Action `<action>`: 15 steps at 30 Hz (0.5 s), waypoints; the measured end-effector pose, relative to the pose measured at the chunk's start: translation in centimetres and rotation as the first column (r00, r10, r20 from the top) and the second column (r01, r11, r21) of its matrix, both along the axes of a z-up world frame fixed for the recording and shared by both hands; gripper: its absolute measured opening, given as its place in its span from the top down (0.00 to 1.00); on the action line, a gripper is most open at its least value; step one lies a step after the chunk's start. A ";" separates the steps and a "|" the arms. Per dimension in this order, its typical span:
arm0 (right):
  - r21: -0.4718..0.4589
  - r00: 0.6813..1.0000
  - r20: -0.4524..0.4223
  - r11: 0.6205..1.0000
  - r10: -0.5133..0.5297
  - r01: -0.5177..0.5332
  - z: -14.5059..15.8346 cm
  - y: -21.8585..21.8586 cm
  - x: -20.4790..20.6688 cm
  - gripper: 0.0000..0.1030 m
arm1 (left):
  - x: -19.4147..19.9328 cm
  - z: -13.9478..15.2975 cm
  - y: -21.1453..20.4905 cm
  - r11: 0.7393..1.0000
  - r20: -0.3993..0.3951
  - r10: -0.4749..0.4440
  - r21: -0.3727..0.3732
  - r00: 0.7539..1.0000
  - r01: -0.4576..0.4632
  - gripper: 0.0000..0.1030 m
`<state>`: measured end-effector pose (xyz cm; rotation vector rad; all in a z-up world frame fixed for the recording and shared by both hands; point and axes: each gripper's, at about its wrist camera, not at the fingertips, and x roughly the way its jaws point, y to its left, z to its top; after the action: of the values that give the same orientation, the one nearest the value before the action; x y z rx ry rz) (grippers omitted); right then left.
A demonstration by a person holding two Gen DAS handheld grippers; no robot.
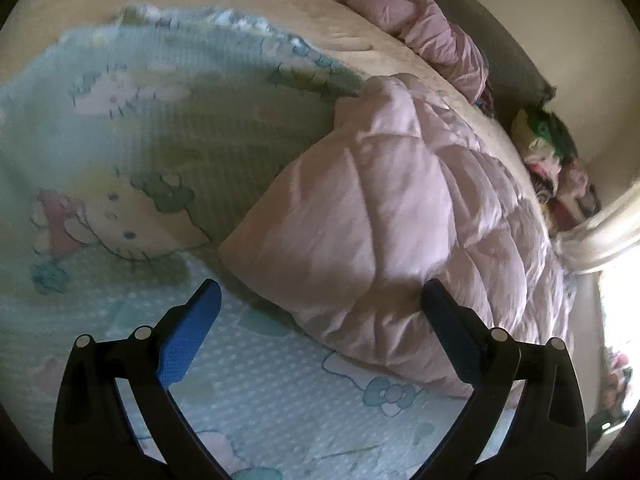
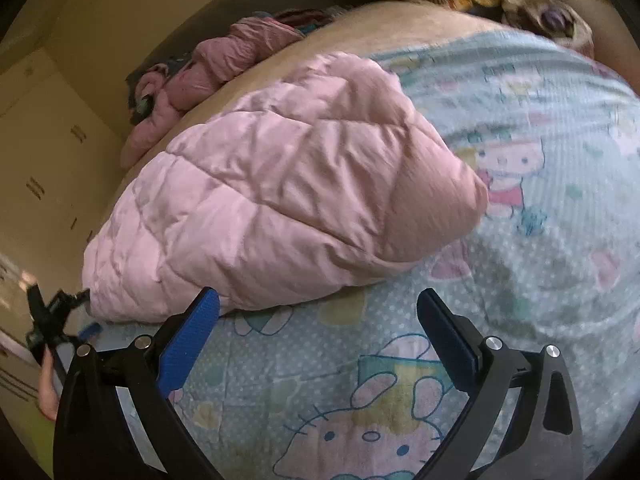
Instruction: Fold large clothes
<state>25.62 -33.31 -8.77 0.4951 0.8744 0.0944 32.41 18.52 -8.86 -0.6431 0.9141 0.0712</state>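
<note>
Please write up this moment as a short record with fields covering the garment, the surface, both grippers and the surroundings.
garment: pink quilted puffer jacket, lying bundled on the bed
surface: pale blue cartoon-cat blanket spread over a cream sheet
left gripper: open, empty, one finger at the jacket's near edge
right gripper: open, empty, close to the jacket's near edge
other clothes: darker pink garment crumpled at the far side of the bed
clutter: mixed colourful items heaped by the wall

Pink quilted jacket (image 1: 400,220) (image 2: 280,184), folded.
Lay bunched in a puffy mound on the patterned bed cover.
</note>
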 end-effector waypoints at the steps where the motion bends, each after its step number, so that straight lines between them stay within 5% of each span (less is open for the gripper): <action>1: 0.017 1.000 -0.007 1.000 -0.006 0.006 -0.3 -0.3 0.1 0.04 | 0.1 -0.4 0.2 0.999 -0.002 0.009 -0.033 1.000 -0.009 0.09; 5: 0.065 0.999 -0.036 0.997 -0.032 0.034 -1.1 -1.4 0.8 0.04 | 0.5 -1.7 0.7 0.991 -0.006 0.030 -0.131 1.000 -0.030 0.08; 15: 0.270 0.991 -0.071 0.954 -0.116 0.131 -2.2 -4.1 4.1 0.04 | 3.2 -2.4 0.3 0.978 0.010 0.027 -0.209 1.000 -0.024 0.08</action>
<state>29.71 -37.44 -11.00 0.8146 0.8860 0.0880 35.57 18.80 -11.23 -0.8495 0.9082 -0.0067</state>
